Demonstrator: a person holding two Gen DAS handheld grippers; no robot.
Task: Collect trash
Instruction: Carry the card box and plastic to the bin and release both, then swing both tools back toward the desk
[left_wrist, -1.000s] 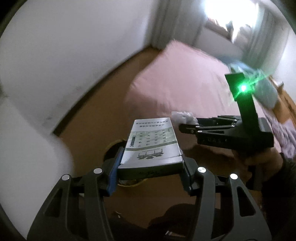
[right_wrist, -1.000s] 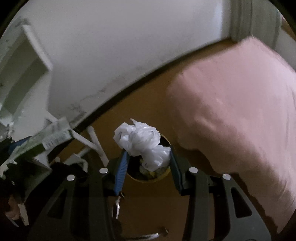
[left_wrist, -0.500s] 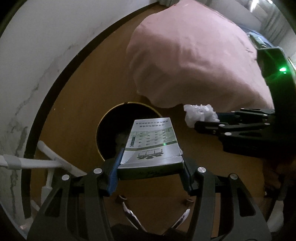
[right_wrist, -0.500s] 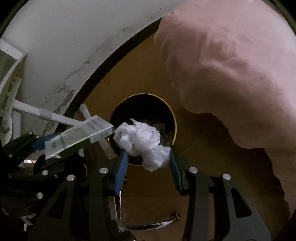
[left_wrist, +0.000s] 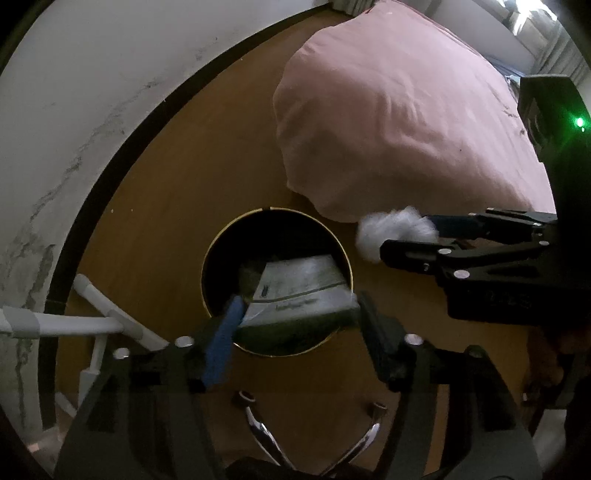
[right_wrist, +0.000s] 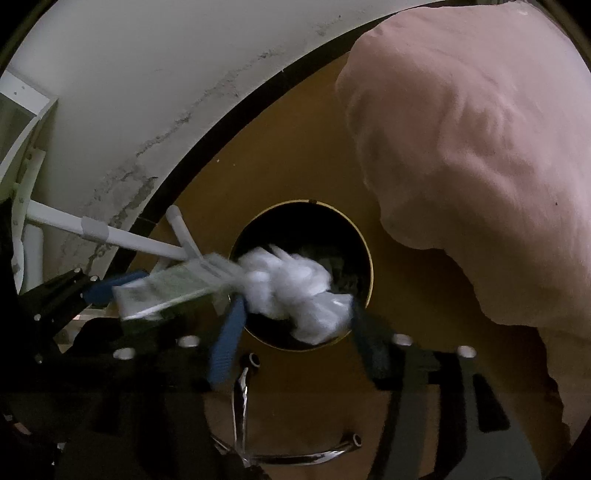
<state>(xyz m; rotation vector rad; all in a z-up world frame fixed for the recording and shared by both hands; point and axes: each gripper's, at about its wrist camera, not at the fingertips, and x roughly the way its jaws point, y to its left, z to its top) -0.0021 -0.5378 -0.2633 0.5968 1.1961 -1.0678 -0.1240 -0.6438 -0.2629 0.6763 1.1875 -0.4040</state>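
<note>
Left gripper (left_wrist: 295, 314), jaws opening, is releasing a printed box (left_wrist: 295, 291) (blurred) over the bin (left_wrist: 218, 243); right gripper (right_wrist: 295, 314), jaws opening, is freeing crumpled white plastic (right_wrist: 291, 288), bed (left_wrist: 399, 110) at 1 o'clock.

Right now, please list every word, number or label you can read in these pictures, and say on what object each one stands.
Nothing can be read.
Printed box: rows of print and a dark strip, too blurred to read.
Right hand-held gripper: embossed marks on its body, too dark to read.
</note>
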